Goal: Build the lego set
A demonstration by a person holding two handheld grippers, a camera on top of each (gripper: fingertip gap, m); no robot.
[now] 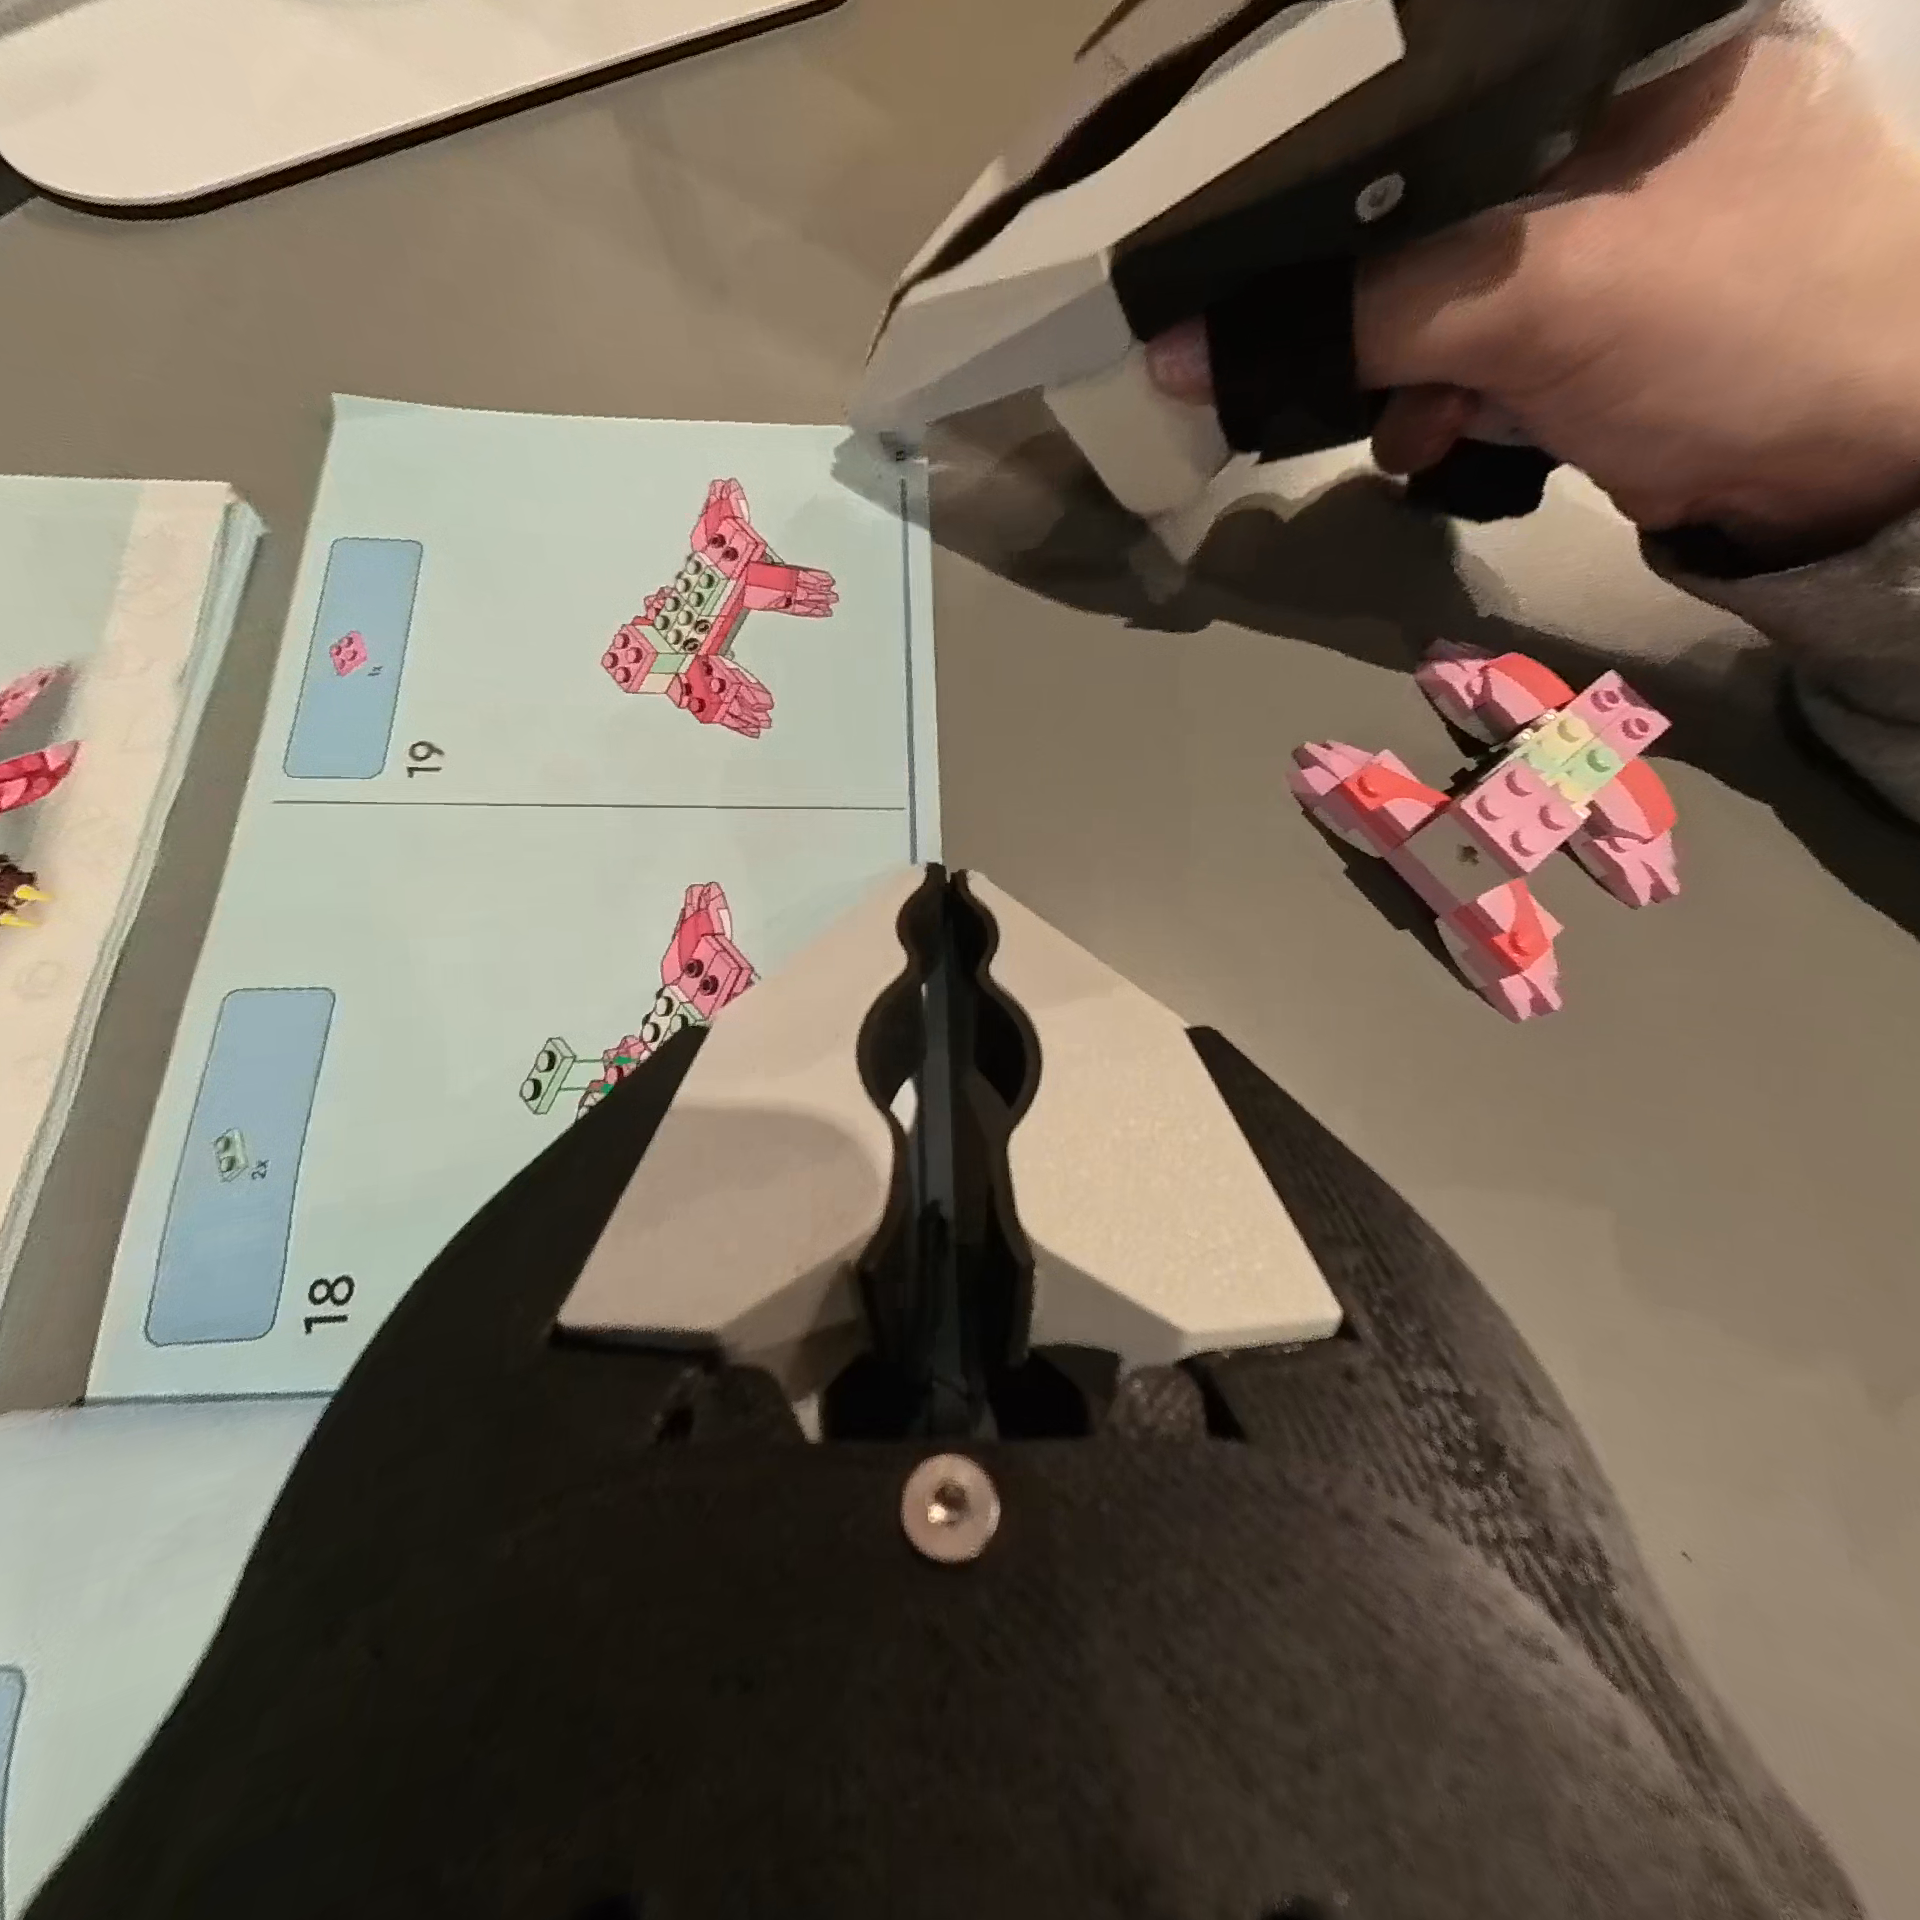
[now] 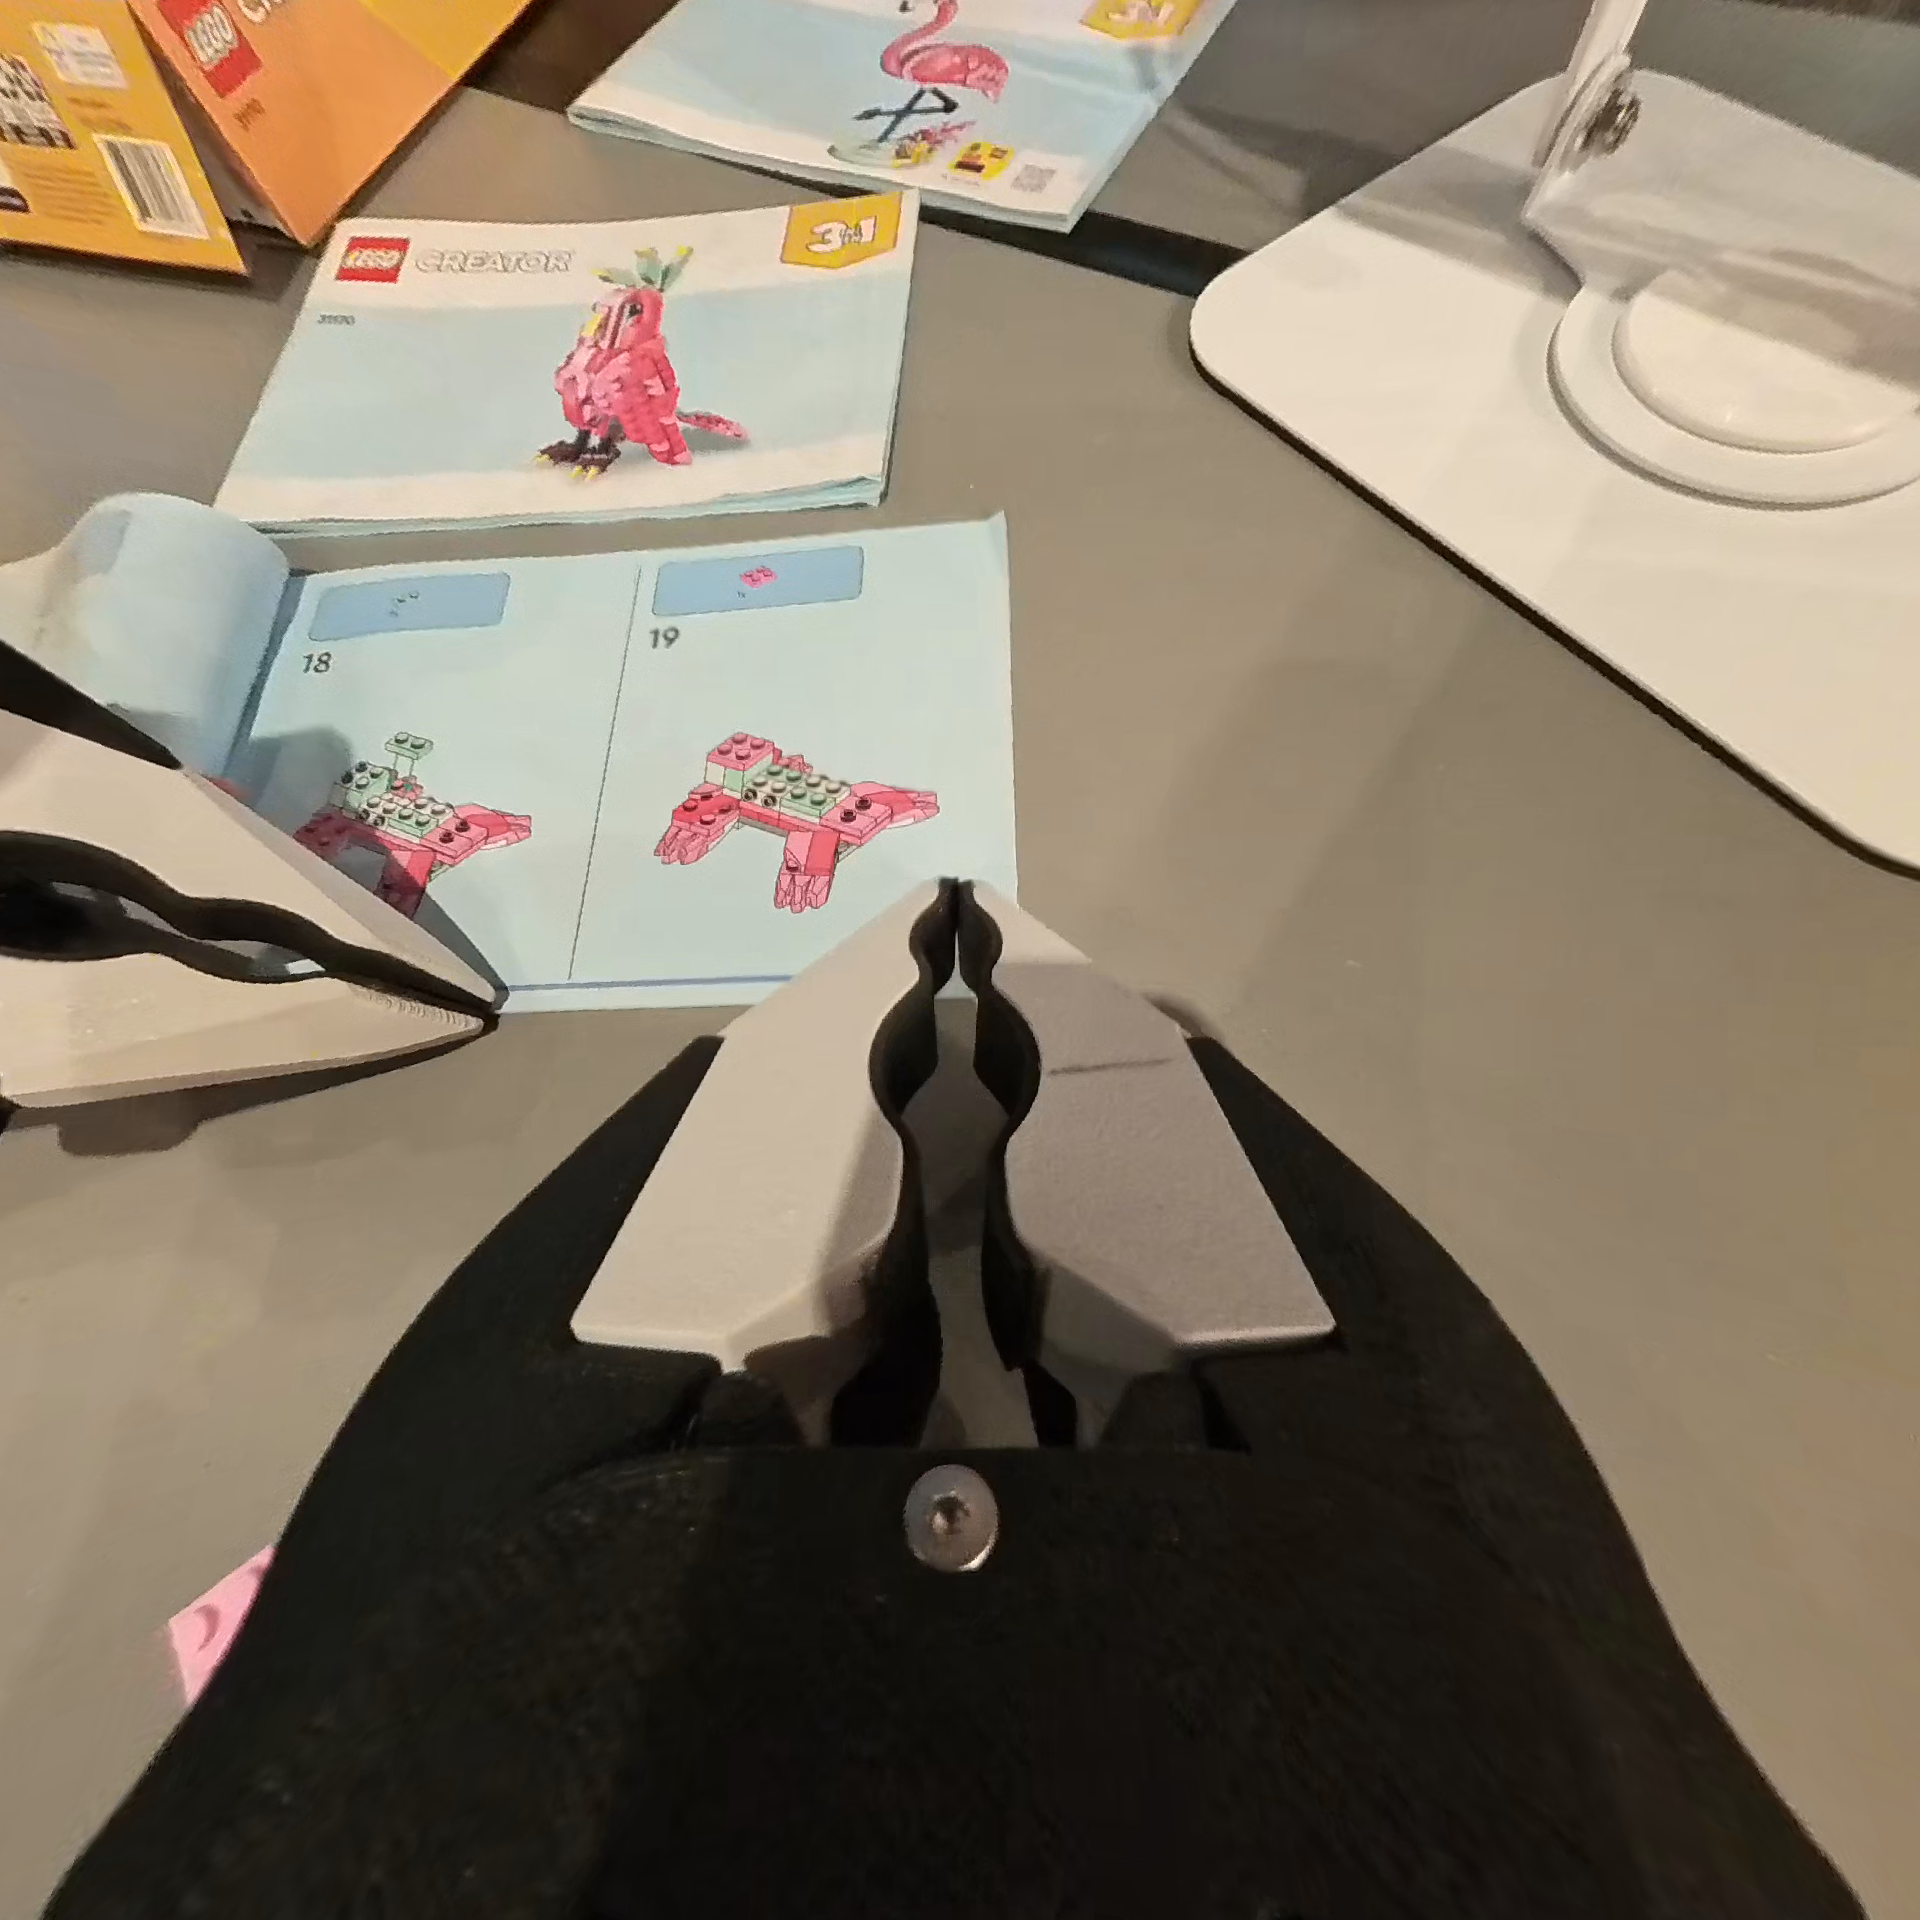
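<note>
A partly built pink, red and pale green lego model (image 1: 1486, 821) lies on the grey table, right of my left gripper. My left gripper (image 1: 940, 873) is shut and empty, its tip over the near right corner of the open instruction booklet (image 1: 582, 831). It also shows at the left of the right wrist view (image 2: 483, 1013). My right gripper (image 2: 948, 888) is shut and empty, just off the booklet's near right corner (image 2: 810, 727). In the left wrist view it (image 1: 868, 416) is held by a hand above the booklet's far corner. A pink piece (image 2: 223, 1621) peeks out under my right gripper's body.
A closed booklet with a pink bird on its cover (image 2: 582, 364) lies beyond the open one, and another with a flamingo (image 2: 904, 94) lies farther back. Orange and yellow boxes (image 2: 208, 104) stand at the far left. A white stand base (image 2: 1558, 468) fills the right side. Spacing between my two grippers at the tips: around 10 cm.
</note>
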